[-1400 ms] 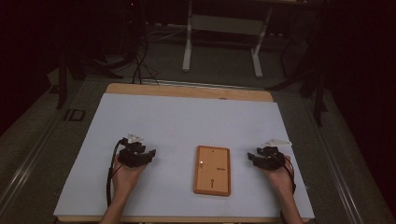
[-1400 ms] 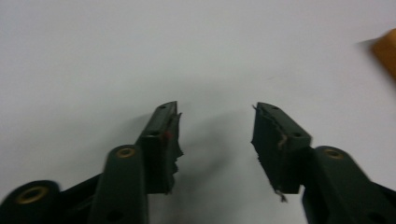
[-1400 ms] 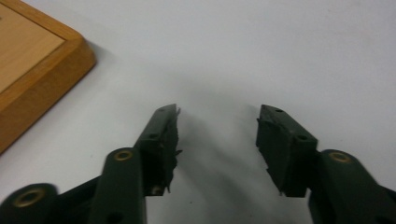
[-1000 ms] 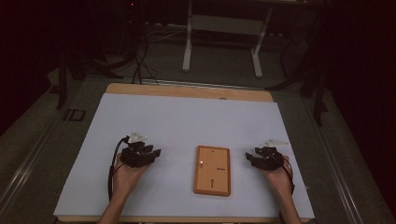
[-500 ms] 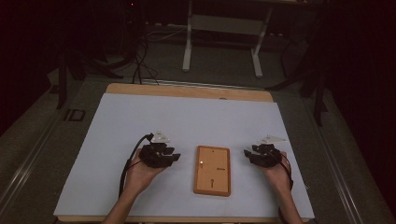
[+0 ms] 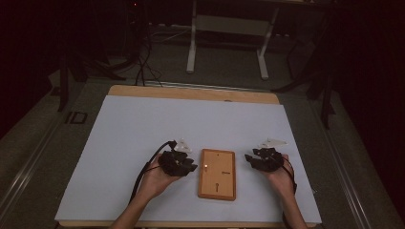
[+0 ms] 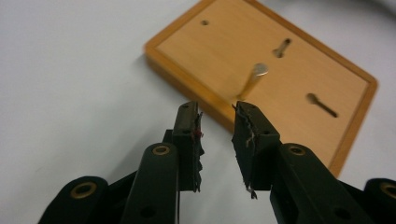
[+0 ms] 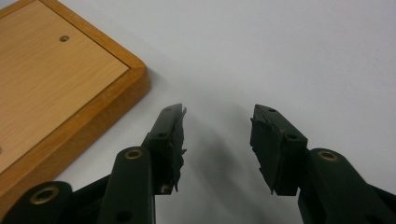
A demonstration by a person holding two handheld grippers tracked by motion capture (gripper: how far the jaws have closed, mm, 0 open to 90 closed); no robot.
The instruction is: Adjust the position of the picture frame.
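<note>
Left gripper [image 7: 217,109]: narrow gap, just closing, nothing between.
Peg [image 7: 254,79]: just beyond fingertips, upright on wooden board [image 7: 224,42].
Right gripper [image 8: 217,114]: parted, empty.

The high view looks forward and down over the table [image 6: 143,124]. Both gripper views sit close above it, sharing the wooden board [image 6: 217,174].

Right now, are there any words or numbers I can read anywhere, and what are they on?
"ID": large pale letters on the floor, left of the table. They seem to read so, seen at a slant.
Wooden board: no writing, just holes, slots and a small peg.
White table cover, left gripper, right gripper: no text.
</note>
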